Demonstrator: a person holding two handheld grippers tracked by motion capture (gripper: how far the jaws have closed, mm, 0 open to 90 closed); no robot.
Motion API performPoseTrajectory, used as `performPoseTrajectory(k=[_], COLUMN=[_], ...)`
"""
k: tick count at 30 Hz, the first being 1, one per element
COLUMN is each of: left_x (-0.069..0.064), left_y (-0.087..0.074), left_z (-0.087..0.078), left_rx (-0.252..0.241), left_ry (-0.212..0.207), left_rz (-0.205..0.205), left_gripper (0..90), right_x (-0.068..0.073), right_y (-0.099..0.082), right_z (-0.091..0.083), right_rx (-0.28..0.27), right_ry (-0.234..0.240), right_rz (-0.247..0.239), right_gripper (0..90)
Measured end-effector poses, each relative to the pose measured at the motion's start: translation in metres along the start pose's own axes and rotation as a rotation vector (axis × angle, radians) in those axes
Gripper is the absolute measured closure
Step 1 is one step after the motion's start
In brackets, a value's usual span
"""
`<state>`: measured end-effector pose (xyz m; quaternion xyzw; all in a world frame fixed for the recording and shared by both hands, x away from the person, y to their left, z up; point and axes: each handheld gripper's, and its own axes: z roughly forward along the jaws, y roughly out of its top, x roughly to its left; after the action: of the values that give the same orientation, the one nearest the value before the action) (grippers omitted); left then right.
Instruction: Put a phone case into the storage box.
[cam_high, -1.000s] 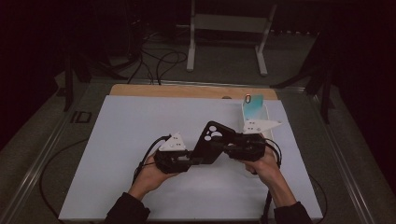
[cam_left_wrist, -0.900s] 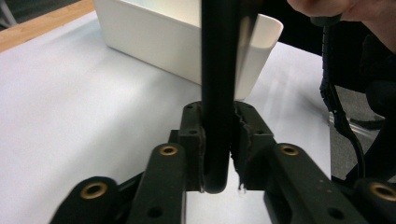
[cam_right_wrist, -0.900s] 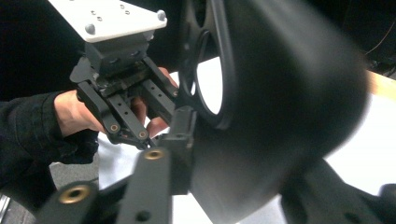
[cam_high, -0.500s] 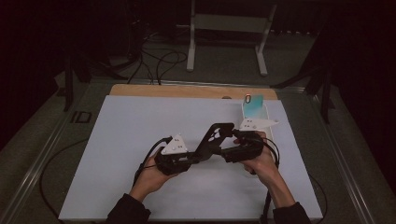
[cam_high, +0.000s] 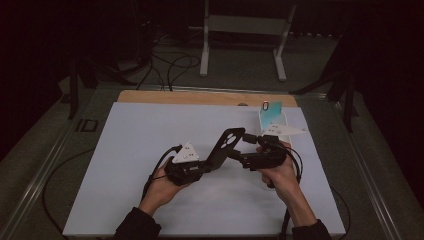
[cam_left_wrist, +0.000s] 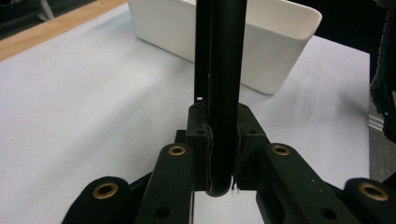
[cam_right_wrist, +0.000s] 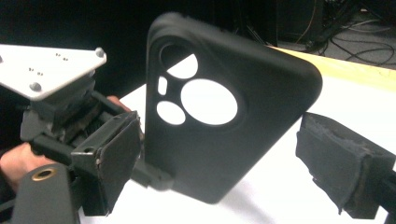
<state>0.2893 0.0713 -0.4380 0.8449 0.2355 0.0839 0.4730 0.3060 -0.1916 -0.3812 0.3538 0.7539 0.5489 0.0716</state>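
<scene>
Left gripper (cam_high: 200, 169) level, jaws clamped on lower edge of black phone case (cam_high: 226, 147), which slants up from them. Right gripper (cam_right_wrist: 219, 158) faces it, jaws just opened, standing apart either side of the case without touching.

Phone case (cam_high: 226, 148) between left gripper (cam_high: 202, 168) and right gripper (cam_high: 239, 153) (white bin (cam_left_wrist: 243, 42) behind).

left claw (cam_high: 207, 164) clamped, right claw (cam_high: 239, 150) just opened wide
</scene>
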Motion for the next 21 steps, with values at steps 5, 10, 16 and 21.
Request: performPoseTrajectory(k=[5,10,16,21], left_x=[-0.004,-0.007,-0.009,-0.012], left_y=[-0.001,-0.001,-0.001,-0.001], left_z=[0.004,0.007,0.010,0.012], left_rx=[0.021,0.019,0.014,0.014], left_ry=[0.003,0.000,-0.011,-0.012], left_rz=[0.020,0.012,0.003,0.009], left_gripper=[80.4,80.4,80.5,80.6], right_x=[0.001,0.005,0.010,0.015], right_y=[0.003,0.006,0.011,0.012], right_z=[0.007,0.011,0.018,0.023], right_rx=[-0.017,-0.043,-0.084,-0.110], right_ry=[0.001,0.002,0.002,-0.004], right_rz=[0.052,0.075,0.103,0.101], right_gripper=[14.3,12.8,11.6,10.5])
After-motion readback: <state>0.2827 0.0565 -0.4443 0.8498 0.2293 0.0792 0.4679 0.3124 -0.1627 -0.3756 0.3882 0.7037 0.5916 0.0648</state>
